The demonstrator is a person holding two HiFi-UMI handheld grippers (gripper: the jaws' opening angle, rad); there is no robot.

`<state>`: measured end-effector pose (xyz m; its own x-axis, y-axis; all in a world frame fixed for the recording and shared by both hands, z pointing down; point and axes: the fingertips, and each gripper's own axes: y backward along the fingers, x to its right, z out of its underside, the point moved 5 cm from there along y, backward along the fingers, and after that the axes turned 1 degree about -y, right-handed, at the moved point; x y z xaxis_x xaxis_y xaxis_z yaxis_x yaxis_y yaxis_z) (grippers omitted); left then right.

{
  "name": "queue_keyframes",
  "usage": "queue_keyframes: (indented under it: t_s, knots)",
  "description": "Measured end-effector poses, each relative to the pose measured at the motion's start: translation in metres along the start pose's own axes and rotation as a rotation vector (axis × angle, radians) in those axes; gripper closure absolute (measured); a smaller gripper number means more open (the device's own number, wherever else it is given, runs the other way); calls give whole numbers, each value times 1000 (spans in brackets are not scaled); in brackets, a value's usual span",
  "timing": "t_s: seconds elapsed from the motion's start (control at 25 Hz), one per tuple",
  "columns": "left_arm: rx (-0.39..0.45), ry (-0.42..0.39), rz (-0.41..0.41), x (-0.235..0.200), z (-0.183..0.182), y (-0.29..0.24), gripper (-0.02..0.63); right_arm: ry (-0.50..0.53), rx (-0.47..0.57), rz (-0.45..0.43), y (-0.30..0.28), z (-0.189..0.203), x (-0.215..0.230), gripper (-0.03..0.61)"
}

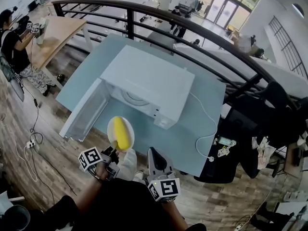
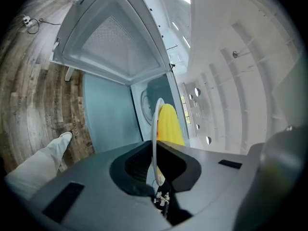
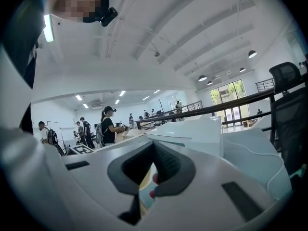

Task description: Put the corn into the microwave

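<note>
A yellow corn cob (image 1: 123,134) lies on a small white plate (image 1: 114,125). My left gripper (image 1: 113,151) is shut on the plate's near rim and holds it over the table's front edge. The white microwave (image 1: 149,78) stands ahead with its door (image 1: 86,110) swung open to the left. In the left gripper view the plate rim (image 2: 155,124) stands edge-on between the jaws, with the corn (image 2: 169,124) to its right and the open door (image 2: 113,37) above. My right gripper (image 1: 155,155) hangs to the right of the plate, shut and holding nothing; its own view shows the microwave's body (image 3: 192,131).
The microwave sits on a light blue table (image 1: 192,143), and its white cable (image 1: 207,129) trails off the right side. A black chair (image 1: 231,143) stands right of the table. A dark railing (image 1: 192,28) runs behind. Wooden floor lies to the left.
</note>
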<state>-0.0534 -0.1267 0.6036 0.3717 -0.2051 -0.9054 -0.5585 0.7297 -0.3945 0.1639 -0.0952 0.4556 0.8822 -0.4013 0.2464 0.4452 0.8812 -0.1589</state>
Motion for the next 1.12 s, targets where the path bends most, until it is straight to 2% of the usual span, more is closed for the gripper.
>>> queue_keyframes:
  t_s: [0.24, 0.56, 0.76, 1.12]
  knots:
    - [-3, 4, -2, 0, -20, -23, 595, 23, -9, -29, -34, -12, 5, 571]
    - [-47, -2, -12, -4, -39, -50, 594, 31, -9, -40, -69, -27, 6, 571]
    - [-68, 10, -11, -9, -55, -76, 594, 40, -4, -30, -86, -36, 5, 571]
    - [-135, -16, -15, -23, -76, -112, 594, 41, 20, 4, -123, -42, -2, 571]
